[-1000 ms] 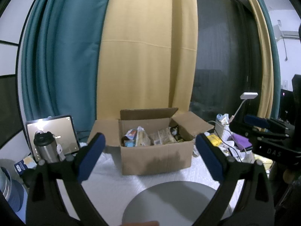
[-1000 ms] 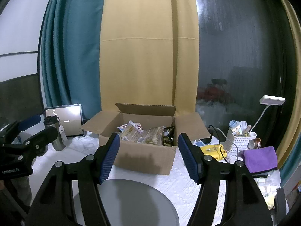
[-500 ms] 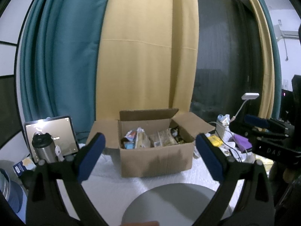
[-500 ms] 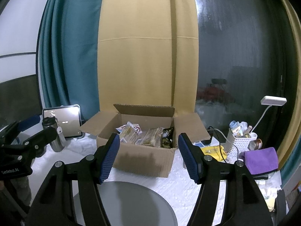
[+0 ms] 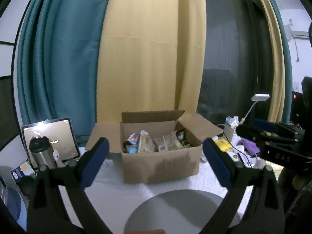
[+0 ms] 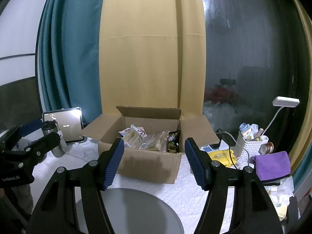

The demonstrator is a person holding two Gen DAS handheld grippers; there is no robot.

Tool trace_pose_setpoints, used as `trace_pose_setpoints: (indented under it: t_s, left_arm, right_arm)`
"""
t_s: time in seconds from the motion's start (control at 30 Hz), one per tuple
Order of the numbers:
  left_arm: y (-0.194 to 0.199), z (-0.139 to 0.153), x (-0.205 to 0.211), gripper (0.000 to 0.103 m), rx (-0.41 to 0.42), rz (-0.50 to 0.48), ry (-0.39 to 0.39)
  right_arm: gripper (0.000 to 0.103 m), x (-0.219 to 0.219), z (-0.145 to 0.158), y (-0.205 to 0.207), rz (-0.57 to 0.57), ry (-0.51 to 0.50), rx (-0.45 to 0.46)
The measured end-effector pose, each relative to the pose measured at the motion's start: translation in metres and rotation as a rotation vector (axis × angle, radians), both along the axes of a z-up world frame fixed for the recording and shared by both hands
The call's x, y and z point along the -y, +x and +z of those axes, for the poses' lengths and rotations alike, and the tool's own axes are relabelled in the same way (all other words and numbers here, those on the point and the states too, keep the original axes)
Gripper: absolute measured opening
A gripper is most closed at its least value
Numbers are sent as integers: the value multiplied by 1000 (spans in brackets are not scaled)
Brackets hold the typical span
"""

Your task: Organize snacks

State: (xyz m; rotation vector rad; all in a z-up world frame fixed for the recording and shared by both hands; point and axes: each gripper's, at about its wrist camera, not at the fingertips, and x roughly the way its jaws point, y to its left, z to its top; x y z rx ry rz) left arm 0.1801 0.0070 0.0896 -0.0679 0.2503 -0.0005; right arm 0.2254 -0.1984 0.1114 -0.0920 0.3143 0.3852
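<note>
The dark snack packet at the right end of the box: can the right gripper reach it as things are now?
Probably yes. The right gripper is open and empty, the cardboard box has its flaps open, and the dark snack packet stands exposed above the front wall.

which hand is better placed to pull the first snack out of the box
Right, narrowly. Both tongs are open and empty, short of the cardboard box. The right tongs frame the snack packs head-on; the left tongs see the box from its left, fingers straddling it.
</note>
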Motion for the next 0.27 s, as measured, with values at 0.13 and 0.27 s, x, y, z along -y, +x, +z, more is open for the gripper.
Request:
trace_pose_setpoints:
  t_s: [0.13, 0.27]
  left_arm:
    - [5, -4, 1, 98, -5, 0, -2]
    - [9, -8, 2, 98, -9, -1, 7]
  right_arm:
    - [68, 0, -1, 3, 1, 0, -2]
    - [68, 0, -4, 11, 4, -1, -11]
